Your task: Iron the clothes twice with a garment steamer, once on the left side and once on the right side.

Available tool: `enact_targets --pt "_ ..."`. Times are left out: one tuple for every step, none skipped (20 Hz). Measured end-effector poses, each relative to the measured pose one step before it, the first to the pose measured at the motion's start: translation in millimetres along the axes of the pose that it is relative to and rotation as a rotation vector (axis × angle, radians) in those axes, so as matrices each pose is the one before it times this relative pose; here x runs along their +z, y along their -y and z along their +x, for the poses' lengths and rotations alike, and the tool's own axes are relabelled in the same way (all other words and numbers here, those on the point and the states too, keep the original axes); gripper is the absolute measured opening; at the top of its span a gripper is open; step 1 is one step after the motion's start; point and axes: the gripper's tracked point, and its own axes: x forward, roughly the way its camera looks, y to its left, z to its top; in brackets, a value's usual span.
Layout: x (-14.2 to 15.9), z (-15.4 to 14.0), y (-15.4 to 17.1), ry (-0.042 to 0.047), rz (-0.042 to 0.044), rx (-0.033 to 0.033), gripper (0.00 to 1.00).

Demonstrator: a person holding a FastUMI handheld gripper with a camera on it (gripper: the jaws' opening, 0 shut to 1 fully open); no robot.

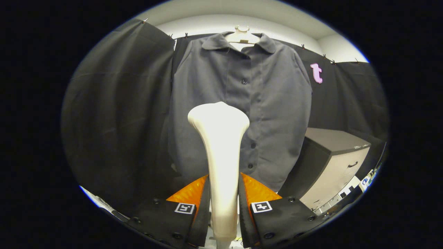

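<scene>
A white garment steamer [221, 155] stands upright between my fingers, and my gripper [223, 193] is shut on its handle. Its wide head [218, 117] rises in front of the lower middle of a grey buttoned shirt [256, 103]. The shirt hangs on a pale hanger [242, 36] against the black cloth wall, just beyond the steamer. From here I cannot tell whether the head touches the fabric. The shirt's left front panel lies behind and beside the head.
A dark-topped cabinet with pale drawers [332, 162] stands to the right of the shirt, close to its hem. Black cloth [121, 114] hangs to the left of the shirt. A white wall strip runs above the cloth.
</scene>
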Motion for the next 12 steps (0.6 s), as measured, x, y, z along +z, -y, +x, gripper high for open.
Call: enact_targets --pt "11.56 -6.56 4.79 0.02221 -0.00205 -0.00147 0.46" --pt "7.04 -7.88 4.62 0.02056 -0.00303 -0.00656 0.46" --pt "7.31 -9.01 6.44 0.02244 0.0045 -0.00809 0.45" --pt "9.75 -6.47 3.81 0.02121 0.00531 0.0002 0.45" --pt "10.36 -4.77 3.57 0.01794 0.00685 0.00306 0.46" --pt "9.99 -3.2 2.97 0.01748 0.00728 0.00491 0.45" --pt "10.19 -4.41 2.9 0.01709 0.00637 0.00397 0.45" --pt "8.96 -5.58 4.72 0.01678 0.00216 0.00055 0.45" --pt "8.99 -7.09 5.63 0.01556 0.0012 -0.00334 0.45" --pt "6.75 -8.62 4.52 0.01272 0.00302 -0.00157 0.45" --pt "4.12 -5.92 5.42 0.01392 0.00698 0.00493 0.45" --pt "5.48 -3.21 5.07 0.01034 0.00791 0.0065 0.45"
